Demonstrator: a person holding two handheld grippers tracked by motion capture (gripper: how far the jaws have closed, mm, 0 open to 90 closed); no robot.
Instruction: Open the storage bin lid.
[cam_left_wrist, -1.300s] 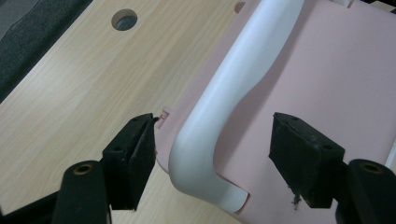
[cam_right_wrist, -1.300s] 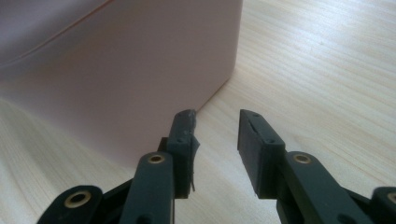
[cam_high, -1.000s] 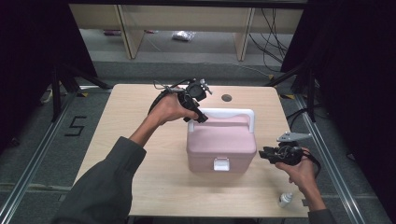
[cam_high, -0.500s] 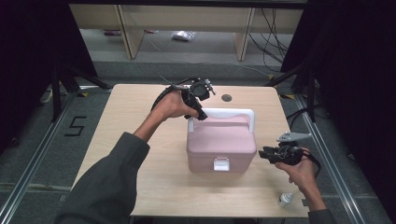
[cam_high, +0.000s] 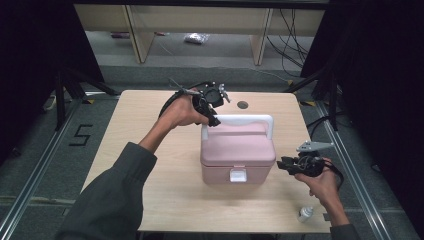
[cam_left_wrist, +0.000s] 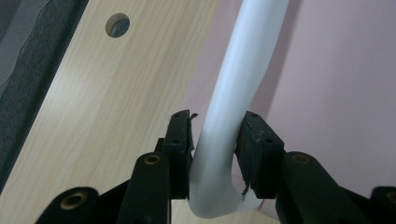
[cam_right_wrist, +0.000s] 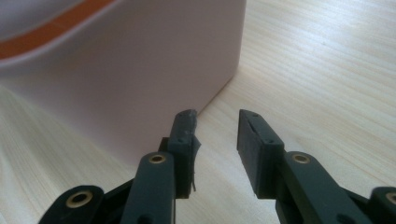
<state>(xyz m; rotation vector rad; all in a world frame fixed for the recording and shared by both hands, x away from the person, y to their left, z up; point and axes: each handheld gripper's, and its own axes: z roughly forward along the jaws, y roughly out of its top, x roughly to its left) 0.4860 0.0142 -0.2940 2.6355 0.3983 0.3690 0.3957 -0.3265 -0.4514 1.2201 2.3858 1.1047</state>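
Note:
A pink box (cam_high: 237, 150) with a white latch (cam_high: 237, 175) stands mid-table, its white handle (cam_high: 245, 119) raised over the lid. My left gripper (cam_high: 213, 121) reaches down at the handle's left corner. Its jaws have just been closing, and in the left gripper view both pads press on the white handle (cam_left_wrist: 243, 60) between them, with the pink lid (cam_left_wrist: 336, 93) behind. My right gripper (cam_high: 280, 165) rests low beside the box's right wall. In the right gripper view it (cam_right_wrist: 215, 119) stands open, bare wood between the jaws, next to a corner of the box (cam_right_wrist: 130, 70).
A small silver-white bottle (cam_high: 305, 214) lies near the table's front right corner, by my right forearm. A round hole (cam_high: 242, 105) sits in the wooden table (cam_high: 150, 130) behind the box. Shelving and cables stand beyond the far edge.
The left gripper has closed its jaws on the handle's left end and hardly shifted. The right gripper and the box have stayed put.

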